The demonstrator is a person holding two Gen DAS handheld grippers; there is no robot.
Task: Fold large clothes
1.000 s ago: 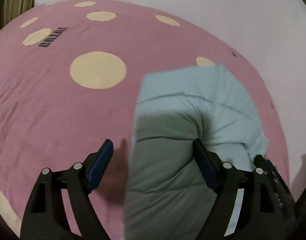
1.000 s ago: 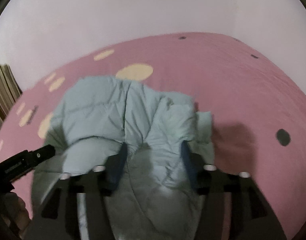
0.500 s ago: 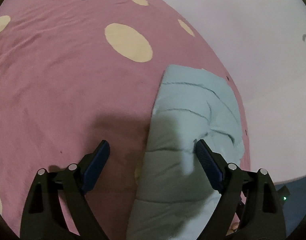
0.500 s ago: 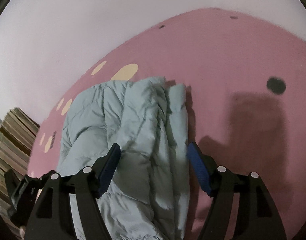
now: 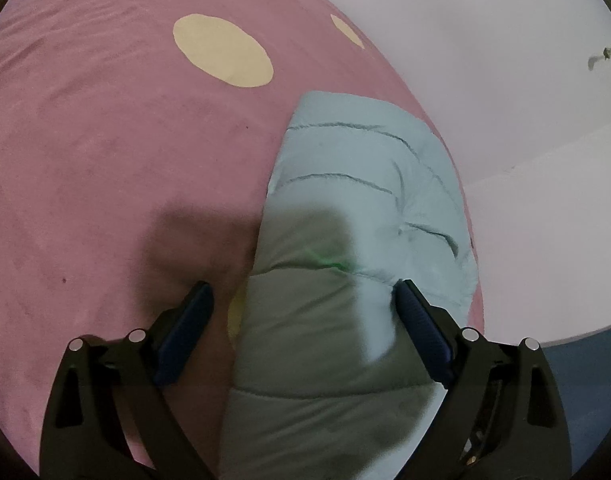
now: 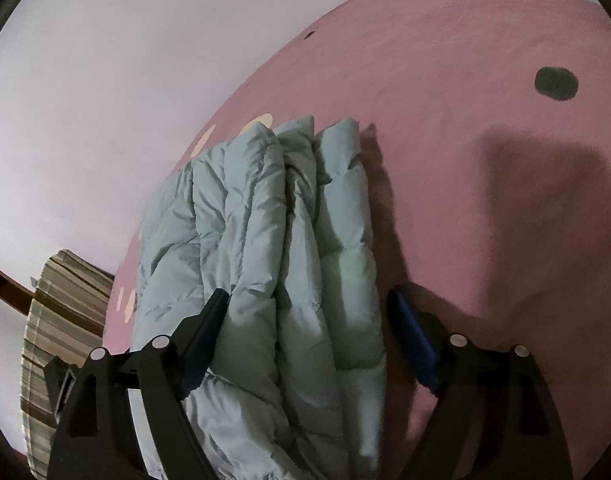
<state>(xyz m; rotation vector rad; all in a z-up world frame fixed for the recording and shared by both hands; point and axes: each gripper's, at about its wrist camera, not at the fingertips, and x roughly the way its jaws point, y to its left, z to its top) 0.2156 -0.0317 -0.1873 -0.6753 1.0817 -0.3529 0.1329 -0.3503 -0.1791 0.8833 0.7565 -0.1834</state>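
Observation:
A pale blue-green quilted puffer jacket (image 5: 369,208) lies folded into a thick stack on a pink bedspread (image 5: 105,152) with cream dots. My left gripper (image 5: 303,300) is open, hovering over the jacket's near left edge, one finger over the pink cover and one over the padding. In the right wrist view the jacket (image 6: 265,240) shows its stacked folded edges. My right gripper (image 6: 305,300) is open just above the jacket's right edge, holding nothing.
A pale wall (image 5: 485,40) runs behind the bed. A striped fabric bundle (image 6: 61,320) sits at the left beside the bed's wooden edge. A dark dot (image 6: 555,83) marks the pink cover at the right. The cover spreads widely around the jacket.
Both grippers have drawn back and swung away from the jacket, which has settled from a bunched heap into a flatter folded stack. Both grippers stay open.

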